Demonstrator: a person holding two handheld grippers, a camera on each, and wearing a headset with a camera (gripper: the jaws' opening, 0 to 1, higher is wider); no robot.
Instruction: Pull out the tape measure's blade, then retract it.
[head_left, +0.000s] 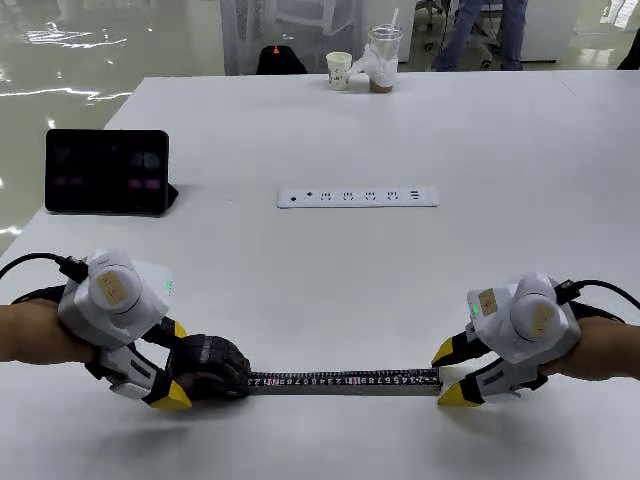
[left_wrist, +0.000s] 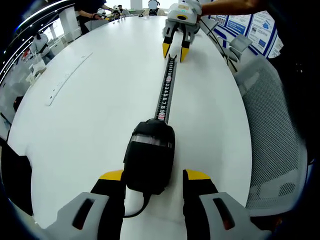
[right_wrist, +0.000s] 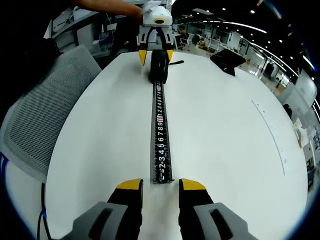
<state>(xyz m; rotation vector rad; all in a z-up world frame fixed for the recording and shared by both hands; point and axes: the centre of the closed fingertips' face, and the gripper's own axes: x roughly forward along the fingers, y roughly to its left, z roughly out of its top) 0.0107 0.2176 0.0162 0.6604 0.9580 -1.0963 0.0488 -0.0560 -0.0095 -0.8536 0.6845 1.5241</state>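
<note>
A black tape measure (head_left: 215, 366) lies on the white table (head_left: 400, 280) near its front edge. My left gripper (head_left: 180, 365) is shut on its case (left_wrist: 150, 152), one yellow-tipped jaw on each side. The blade (head_left: 345, 379) is pulled out flat along the table to the right, numbers up. Its hook end (right_wrist: 162, 180) lies between the tips of my right gripper (right_wrist: 161, 186), which stands open with a gap on both sides of the blade. From the left gripper view the blade (left_wrist: 167, 85) runs straight to the right gripper (left_wrist: 176, 50).
A black tablet (head_left: 107, 171) stands at the left and a white power strip (head_left: 357, 197) lies mid-table. Two cups (head_left: 362, 62) sit at the far edge. A grey mesh chair (right_wrist: 45, 105) stands at the table's near side. A person's legs (head_left: 485, 30) show beyond the table.
</note>
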